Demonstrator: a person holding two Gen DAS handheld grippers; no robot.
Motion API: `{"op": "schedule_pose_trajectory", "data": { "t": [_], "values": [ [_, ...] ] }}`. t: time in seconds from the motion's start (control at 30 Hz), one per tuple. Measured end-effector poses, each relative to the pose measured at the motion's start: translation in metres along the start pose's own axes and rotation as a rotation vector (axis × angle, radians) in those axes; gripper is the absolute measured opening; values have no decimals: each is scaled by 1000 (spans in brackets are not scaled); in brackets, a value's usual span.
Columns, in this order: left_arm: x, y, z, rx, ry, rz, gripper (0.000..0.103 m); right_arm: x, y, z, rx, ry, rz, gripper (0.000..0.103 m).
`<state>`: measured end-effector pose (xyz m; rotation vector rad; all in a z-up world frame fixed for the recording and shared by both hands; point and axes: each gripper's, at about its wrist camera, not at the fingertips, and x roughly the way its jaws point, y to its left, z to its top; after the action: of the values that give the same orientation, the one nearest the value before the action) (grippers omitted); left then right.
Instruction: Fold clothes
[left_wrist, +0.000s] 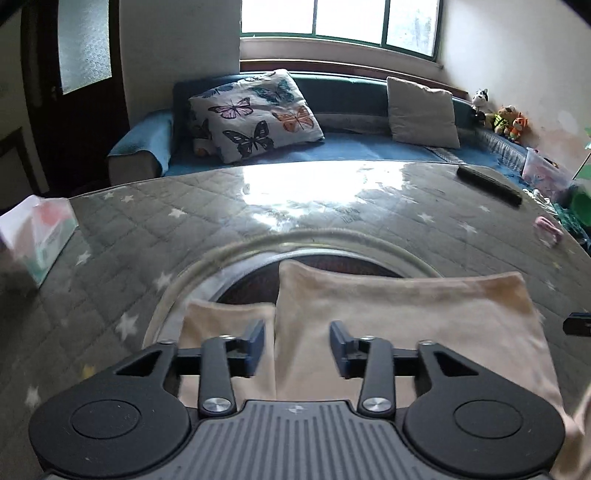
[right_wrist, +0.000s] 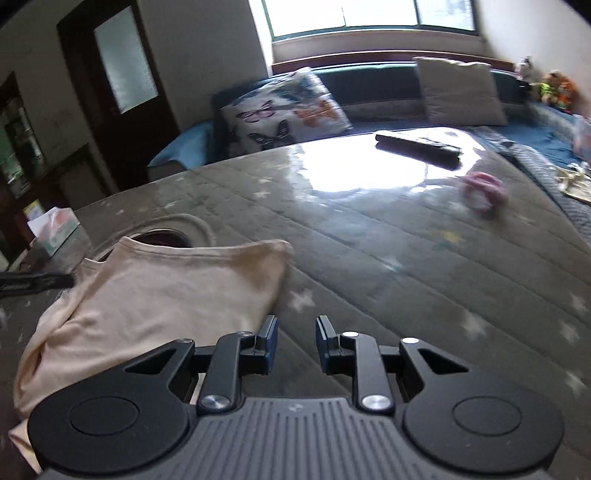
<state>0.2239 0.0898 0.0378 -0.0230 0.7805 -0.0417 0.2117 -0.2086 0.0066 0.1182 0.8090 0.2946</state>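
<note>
A beige garment (left_wrist: 406, 314) lies folded on the grey star-patterned table cover (left_wrist: 166, 229), partly over a round dark opening (left_wrist: 325, 264) in the table. My left gripper (left_wrist: 297, 347) hovers over the garment's near part, open, with nothing between its blue pads. In the right wrist view the same garment (right_wrist: 166, 295) lies to the left, and my right gripper (right_wrist: 295, 343) stands just off its right edge over bare cover, jaws apart and empty. The left gripper's dark tip (right_wrist: 37, 282) shows at the garment's far left.
A tissue box (left_wrist: 40, 236) sits at the table's left edge. A black remote (right_wrist: 417, 146) and a small pink object (right_wrist: 482, 192) lie at the far right. Behind the table is a blue sofa (left_wrist: 332, 147) with a butterfly pillow (left_wrist: 255, 114).
</note>
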Motion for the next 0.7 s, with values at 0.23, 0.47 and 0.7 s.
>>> {"op": "schedule_pose_trajectory", "data": {
  "t": [0.23,0.47,0.7],
  "values": [
    [40,3,15,10,-18,0,44,45,9,24,-13,38,12,22],
    [57,5,13,32,-6,-50,13,66,18,31,-47,58,-7,10],
    [53,14,12,18,-10,-69,8,71,22,37,-58,55,-34,6]
  ]
}}
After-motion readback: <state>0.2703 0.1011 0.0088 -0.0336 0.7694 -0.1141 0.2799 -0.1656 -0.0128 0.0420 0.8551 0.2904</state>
